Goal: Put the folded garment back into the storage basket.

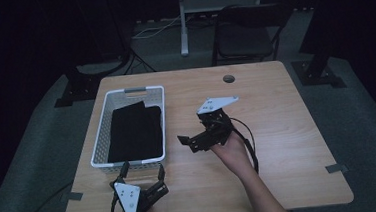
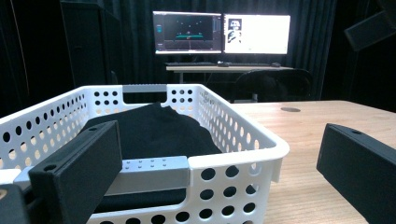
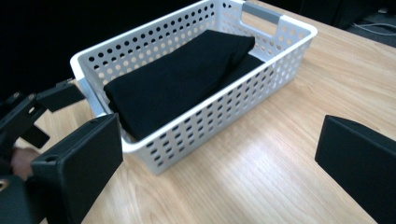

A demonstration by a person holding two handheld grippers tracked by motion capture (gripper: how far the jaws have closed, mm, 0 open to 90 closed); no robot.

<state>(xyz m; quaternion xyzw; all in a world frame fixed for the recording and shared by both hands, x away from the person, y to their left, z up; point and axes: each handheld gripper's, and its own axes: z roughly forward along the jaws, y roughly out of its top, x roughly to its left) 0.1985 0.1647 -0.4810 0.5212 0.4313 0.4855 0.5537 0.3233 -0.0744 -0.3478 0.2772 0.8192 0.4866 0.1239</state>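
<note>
Cloth [image 1: 135, 133], black and folded, lies flat inside the white basket [image 1: 101, 126] on the table's left half, its long axis running away from the person along the basket's length. The left gripper [image 1: 141, 173] sits just before the basket's near end wall, jaws spread wide and empty, facing straight down that axis. The right gripper [image 1: 187, 142], also wide and empty, hovers off the basket's right side, a little farther away.
</note>
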